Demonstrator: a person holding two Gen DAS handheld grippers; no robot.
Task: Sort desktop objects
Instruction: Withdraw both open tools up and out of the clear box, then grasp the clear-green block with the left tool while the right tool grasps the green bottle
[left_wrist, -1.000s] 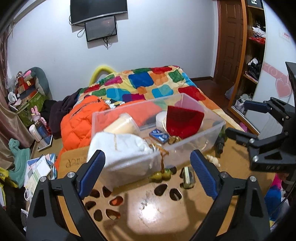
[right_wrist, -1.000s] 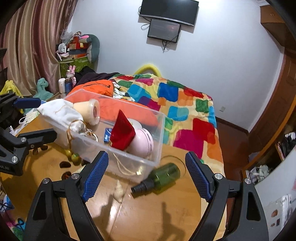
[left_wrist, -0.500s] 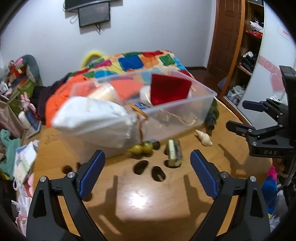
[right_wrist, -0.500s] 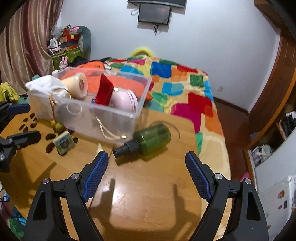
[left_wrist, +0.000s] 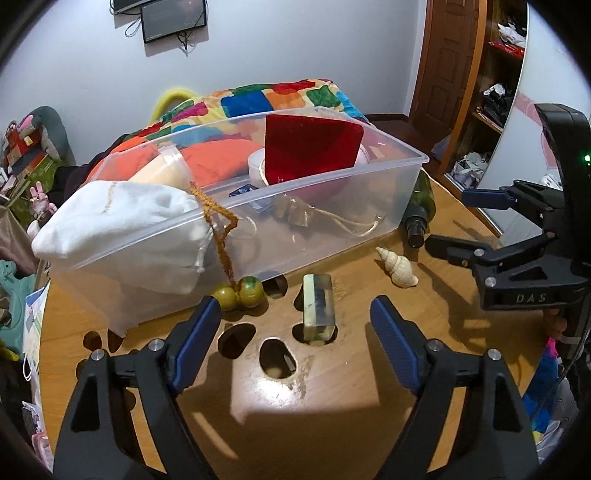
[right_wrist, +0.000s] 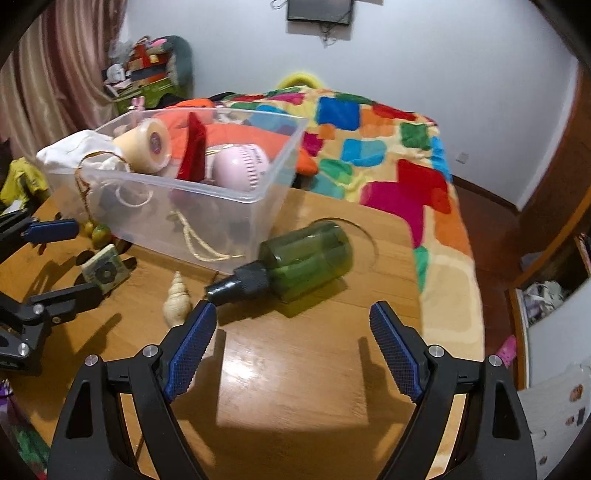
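Observation:
A clear plastic bin (left_wrist: 332, 225) (right_wrist: 221, 206) on the wooden table holds a white pouch (left_wrist: 122, 229), a tape roll (right_wrist: 151, 142), a red folder (left_wrist: 310, 147) and a pink fan (right_wrist: 240, 166). In front of it lie two green balls (left_wrist: 240, 293), a clear resin block (left_wrist: 318, 308) (right_wrist: 105, 267), a seashell (left_wrist: 397, 266) (right_wrist: 177, 301) and a green bottle (right_wrist: 299, 258) on its side. My left gripper (left_wrist: 295, 339) hovers just short of the resin block; its jaws are closing with nothing between them. My right gripper (right_wrist: 291, 345) is open, just short of the bottle.
The table top (left_wrist: 295, 398) has several oval cut-out holes near the block. A bed with a patchwork quilt (right_wrist: 369, 147) lies beyond the table. Clutter sits at the left wall, shelves at the right. In the left wrist view the right gripper (left_wrist: 461, 221) reaches in from the right.
Both grippers have come down and closer to the table. The block, shell and bottle now sit nearer in view, and the left jaws have narrowed a little.

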